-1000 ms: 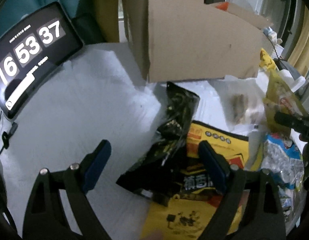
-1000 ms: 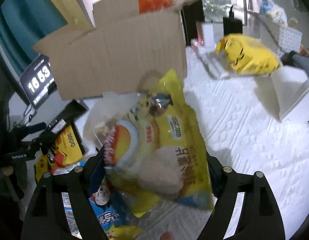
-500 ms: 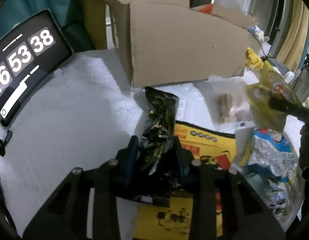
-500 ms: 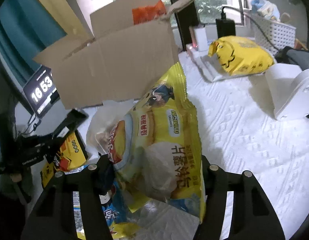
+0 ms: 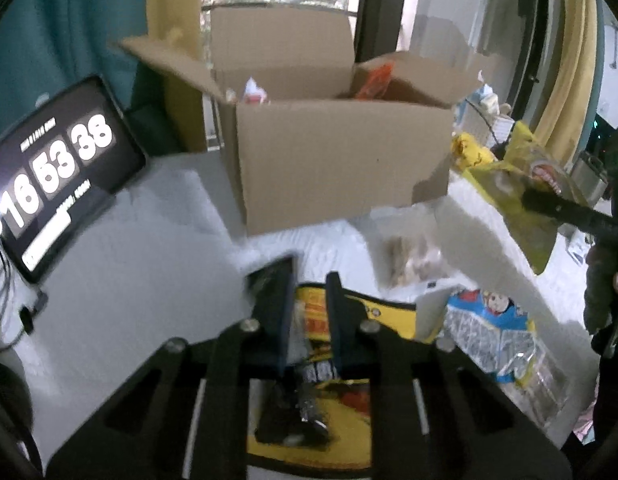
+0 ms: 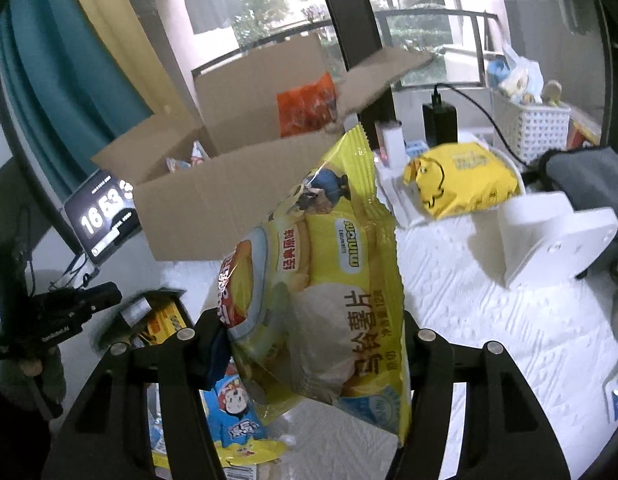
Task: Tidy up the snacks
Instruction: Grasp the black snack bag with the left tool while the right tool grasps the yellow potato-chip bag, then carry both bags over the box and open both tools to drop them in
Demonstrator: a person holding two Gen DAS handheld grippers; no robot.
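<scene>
My left gripper (image 5: 307, 304) is shut on a crumpled black snack bag (image 5: 293, 412), which hangs between and below its fingers, just above the table. A puffy yellow chip bag (image 6: 321, 264) stands upright in my right gripper (image 6: 313, 340), whose pads press its sides; the same bag (image 5: 525, 184) shows at the right of the left wrist view. Beyond both grippers stands the open cardboard box (image 5: 341, 168) (image 6: 229, 196) with an orange packet (image 6: 305, 108) inside.
On the white cloth lie a flat yellow bag (image 5: 389, 312), a blue and silver bag (image 5: 489, 328) and a clear bag of biscuits (image 5: 409, 256). A tablet clock (image 5: 49, 168) leans at left. A yellow packet (image 6: 461, 180), white stand (image 6: 549, 236) and basket (image 6: 529, 124) sit right.
The left jaws closed on the black bag and the right jaws closed on the yellow chip bag. Both grippers then rose with their bags, and the box's open top came into view.
</scene>
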